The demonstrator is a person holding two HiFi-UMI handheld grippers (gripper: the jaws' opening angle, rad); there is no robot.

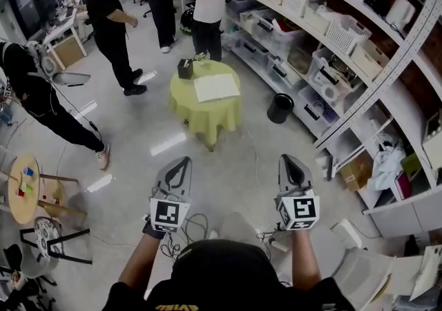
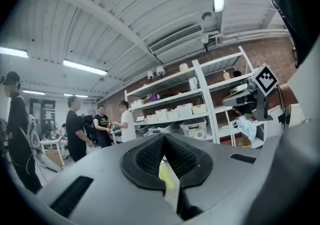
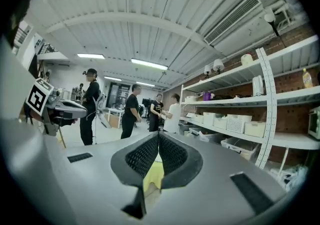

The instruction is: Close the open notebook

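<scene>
The open notebook point(image 1: 216, 87) lies on the far yellow counter point(image 1: 185, 108), well apart from our left hand-held gripper point(image 1: 181, 164) and right hand-held gripper point(image 1: 288, 161), both closed and empty. We judge it light with floppy pages, so we'd lift one cover's outer edge.

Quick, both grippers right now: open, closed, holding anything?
Left gripper: closed, holding nothing.
Right gripper: closed, holding nothing.

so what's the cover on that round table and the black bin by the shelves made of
The yellow-green cover on the round table looks like soft matt cloth: it drapes over the edge and hangs in folds. The black round bin is smooth and fairly dull, probably plastic, possibly metal; it is too small in the head view to be sure.
</scene>
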